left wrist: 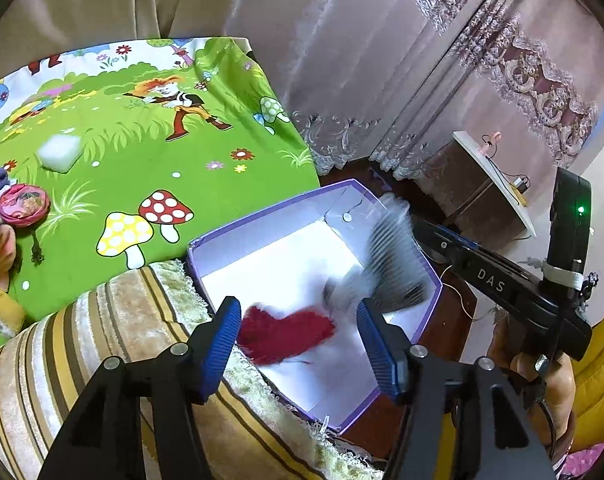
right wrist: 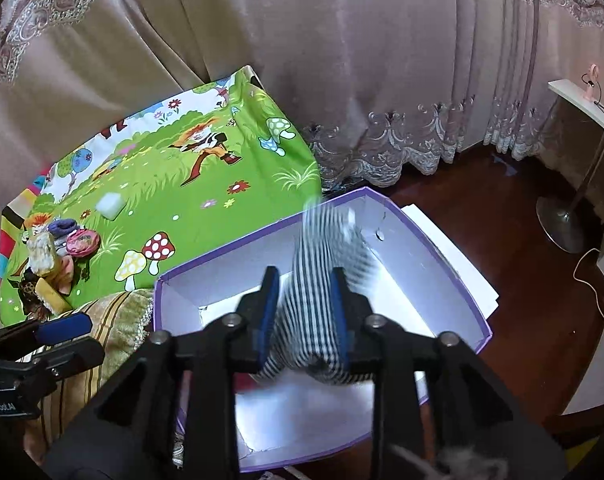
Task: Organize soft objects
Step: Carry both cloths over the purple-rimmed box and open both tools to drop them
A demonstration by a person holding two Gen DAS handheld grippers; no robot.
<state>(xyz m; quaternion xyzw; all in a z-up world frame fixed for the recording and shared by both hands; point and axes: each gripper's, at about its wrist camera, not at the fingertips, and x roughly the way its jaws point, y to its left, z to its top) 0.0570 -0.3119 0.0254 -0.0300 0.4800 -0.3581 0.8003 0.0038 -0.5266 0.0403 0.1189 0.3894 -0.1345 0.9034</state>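
My left gripper (left wrist: 297,342) gapes above a fuzzy red item (left wrist: 285,334) in the purple-rimmed white box (left wrist: 261,256); my right gripper (right wrist: 304,316) brackets a black-and-white striped cloth (right wrist: 322,280), grip unclear.

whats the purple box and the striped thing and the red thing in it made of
Purple-edged open box: looks like matte cardboard, with white inner walls and creased corners. Black-and-white striped piece: seemingly knitted cloth, limp and ribbed; blurred. Dark red fluffy item: probably plush or fuzzy fabric; blurred.
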